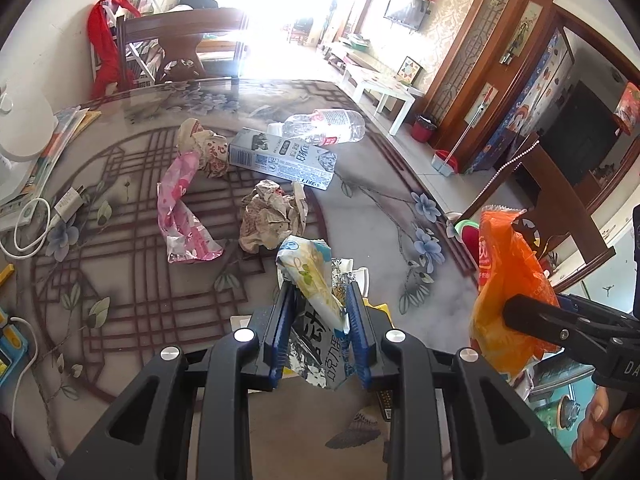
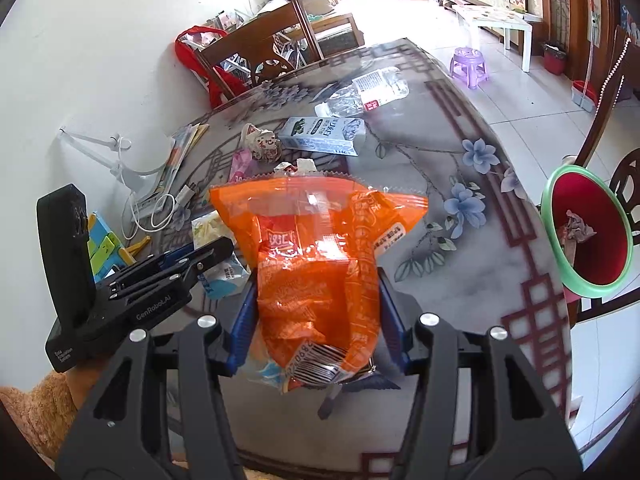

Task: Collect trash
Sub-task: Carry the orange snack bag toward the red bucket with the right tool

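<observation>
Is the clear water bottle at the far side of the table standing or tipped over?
Tipped over: the water bottle lies on its side on the table, behind the milk carton.

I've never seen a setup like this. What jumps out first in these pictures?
The bright orange snack bag, clamped between the right gripper's blue fingers above the table, grabs the eye first. Next, the left gripper pinches a crumpled pale wrapper. More litter lies beyond on the floral tabletop: a pink wrapper, a milk carton, a clear bottle.

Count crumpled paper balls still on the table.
2. One crumpled paper ball lies at the milk carton's left end; the other lies nearer, beside the pink wrapper. More may be hidden.
</observation>
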`<state>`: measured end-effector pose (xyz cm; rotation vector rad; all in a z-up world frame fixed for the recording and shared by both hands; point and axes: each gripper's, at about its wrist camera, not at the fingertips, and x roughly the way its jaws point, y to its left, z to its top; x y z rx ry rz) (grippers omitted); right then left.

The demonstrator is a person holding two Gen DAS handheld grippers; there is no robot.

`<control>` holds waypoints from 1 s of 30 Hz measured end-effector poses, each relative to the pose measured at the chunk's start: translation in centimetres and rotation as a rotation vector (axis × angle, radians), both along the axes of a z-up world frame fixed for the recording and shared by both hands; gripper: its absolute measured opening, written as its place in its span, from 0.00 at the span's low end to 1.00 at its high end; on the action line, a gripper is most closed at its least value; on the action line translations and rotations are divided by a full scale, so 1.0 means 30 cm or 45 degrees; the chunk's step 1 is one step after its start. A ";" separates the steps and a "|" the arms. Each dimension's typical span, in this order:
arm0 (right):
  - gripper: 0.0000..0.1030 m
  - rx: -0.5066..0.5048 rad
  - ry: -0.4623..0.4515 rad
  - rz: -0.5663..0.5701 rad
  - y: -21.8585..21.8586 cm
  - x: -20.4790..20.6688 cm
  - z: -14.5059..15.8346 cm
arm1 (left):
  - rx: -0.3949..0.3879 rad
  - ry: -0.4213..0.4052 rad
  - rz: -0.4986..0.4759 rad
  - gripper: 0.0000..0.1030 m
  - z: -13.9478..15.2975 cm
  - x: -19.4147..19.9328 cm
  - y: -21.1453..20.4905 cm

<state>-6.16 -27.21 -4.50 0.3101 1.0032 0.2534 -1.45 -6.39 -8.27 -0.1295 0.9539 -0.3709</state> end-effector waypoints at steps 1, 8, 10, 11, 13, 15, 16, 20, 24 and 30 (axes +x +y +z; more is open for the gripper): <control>0.51 -0.001 0.002 -0.002 -0.004 0.004 -0.004 | 0.002 0.002 -0.001 0.24 -0.002 0.002 -0.002; 0.51 -0.004 0.024 -0.013 -0.035 0.023 -0.016 | 0.011 0.020 -0.011 0.24 -0.015 0.019 -0.023; 0.51 -0.007 0.035 -0.012 -0.044 0.028 -0.022 | 0.013 0.024 -0.017 0.24 -0.018 0.024 -0.035; 0.51 -0.007 0.039 -0.017 -0.051 0.030 -0.024 | 0.014 0.026 -0.022 0.24 -0.020 0.028 -0.044; 0.51 -0.006 0.038 -0.028 -0.067 0.035 -0.026 | 0.015 0.028 -0.028 0.24 -0.020 0.036 -0.059; 0.51 -0.007 0.029 -0.043 -0.088 0.039 -0.021 | 0.015 0.035 -0.033 0.24 -0.025 0.046 -0.077; 0.51 -0.007 0.024 -0.050 -0.100 0.042 -0.018 | 0.015 0.036 -0.035 0.24 -0.026 0.050 -0.085; 0.51 -0.013 0.030 -0.057 -0.146 0.059 -0.017 | 0.012 0.033 -0.043 0.24 -0.023 0.067 -0.127; 0.51 -0.016 0.033 -0.049 -0.185 0.080 -0.017 | 0.008 0.031 -0.043 0.24 -0.020 0.086 -0.169; 0.51 -0.014 0.037 -0.035 -0.256 0.111 -0.018 | 0.015 0.030 -0.029 0.24 -0.011 0.106 -0.235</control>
